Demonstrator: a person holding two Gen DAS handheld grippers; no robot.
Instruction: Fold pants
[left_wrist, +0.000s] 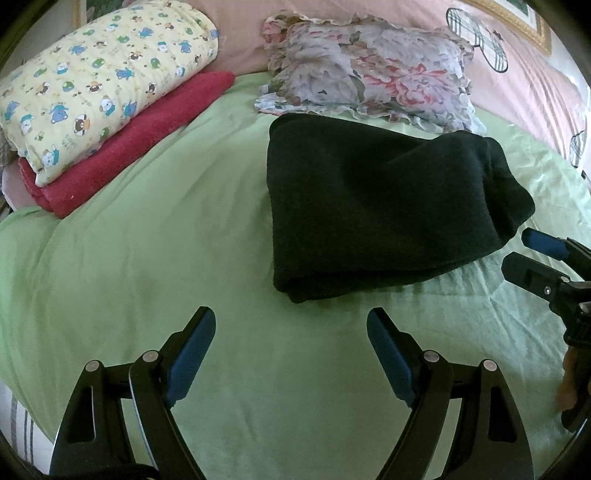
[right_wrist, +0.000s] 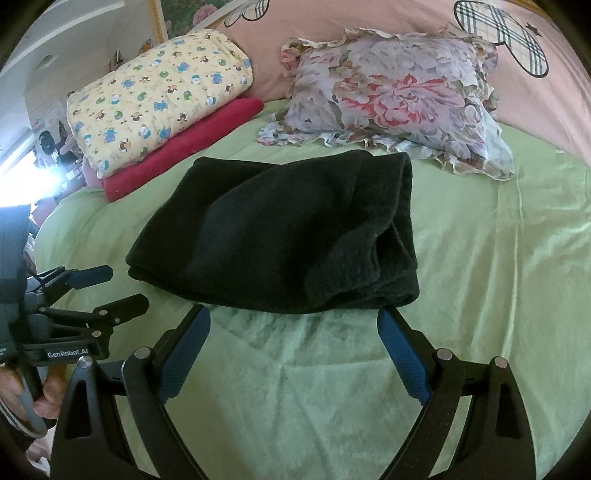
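Note:
Black pants (left_wrist: 376, 203) lie folded into a thick rectangle on the green bed sheet (left_wrist: 166, 258); in the right wrist view the pants (right_wrist: 280, 236) fill the middle. My left gripper (left_wrist: 291, 317) hovers open over bare sheet, just short of the bundle's near left corner, nothing between its fingers. My right gripper (right_wrist: 293, 315) stands open too, its fingertips at the near edge of the pants without pressing on them. Each gripper shows in the other's view: the right one (left_wrist: 528, 251) at the far right, the left one (right_wrist: 122, 288) at the left with a hand on its handle.
A yellow cartoon-print quilt (left_wrist: 107, 81) sits on a folded red towel (left_wrist: 129, 144) at the back left. A floral ruffled pillow (left_wrist: 369, 70) lies behind the pants, against pink bedding (left_wrist: 517, 81). The bed's left edge (left_wrist: 14, 406) drops away near my left gripper.

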